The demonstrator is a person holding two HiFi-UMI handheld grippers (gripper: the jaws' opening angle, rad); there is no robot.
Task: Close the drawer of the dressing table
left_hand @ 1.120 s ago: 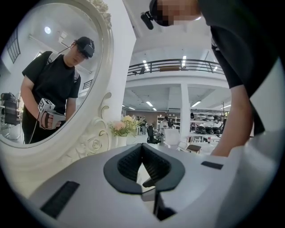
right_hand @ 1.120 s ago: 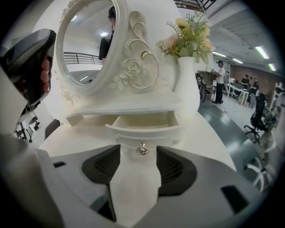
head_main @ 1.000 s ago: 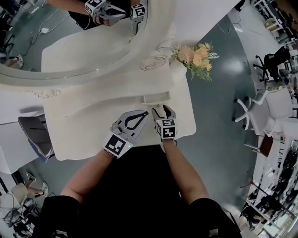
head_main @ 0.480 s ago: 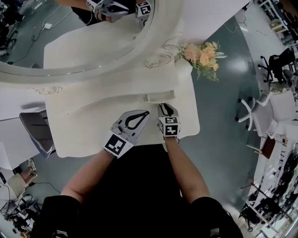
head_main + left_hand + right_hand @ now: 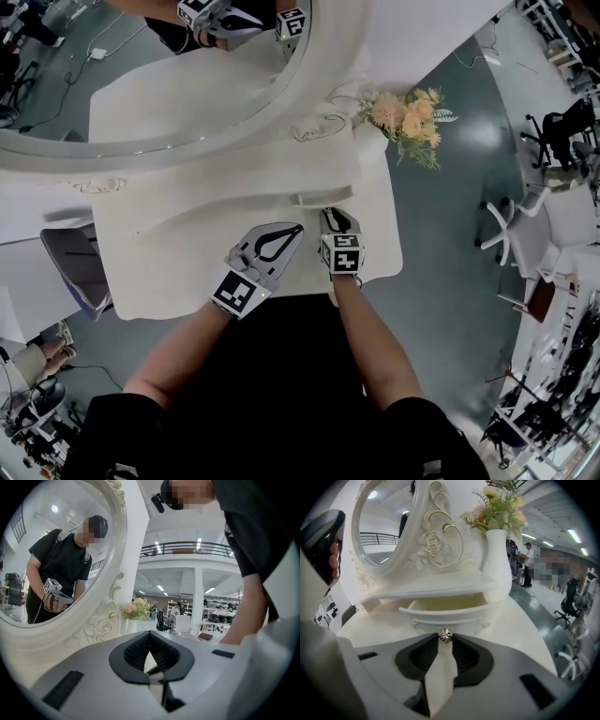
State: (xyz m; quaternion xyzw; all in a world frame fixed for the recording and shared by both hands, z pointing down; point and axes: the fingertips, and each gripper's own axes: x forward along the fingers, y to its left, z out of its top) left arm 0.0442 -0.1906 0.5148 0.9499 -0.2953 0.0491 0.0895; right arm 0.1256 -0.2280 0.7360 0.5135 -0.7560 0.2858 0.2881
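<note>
The small drawer point(image 5: 323, 198) of the white dressing table point(image 5: 169, 253) stands pulled partly out under the mirror shelf; in the right gripper view its curved front point(image 5: 445, 616) shows, with the hollow behind it. My right gripper point(image 5: 335, 217) reaches to the drawer front, and its jaws point(image 5: 446, 637) are shut on the little silver knob point(image 5: 446, 634). My left gripper point(image 5: 298, 228) hovers over the tabletop just left of the right one, shut with nothing in it, its tips touching point(image 5: 149, 633).
A big oval mirror point(image 5: 141, 84) in a carved frame rises behind the drawer. A white vase of flowers point(image 5: 403, 117) stands on the shelf at the right, close above the drawer point(image 5: 497, 559). A grey chair point(image 5: 70, 272) stands left of the table; office chairs point(image 5: 506, 220) are at the right.
The right gripper's jaws, open a second ago, have closed on the drawer knob. The left gripper has stayed where it was.
</note>
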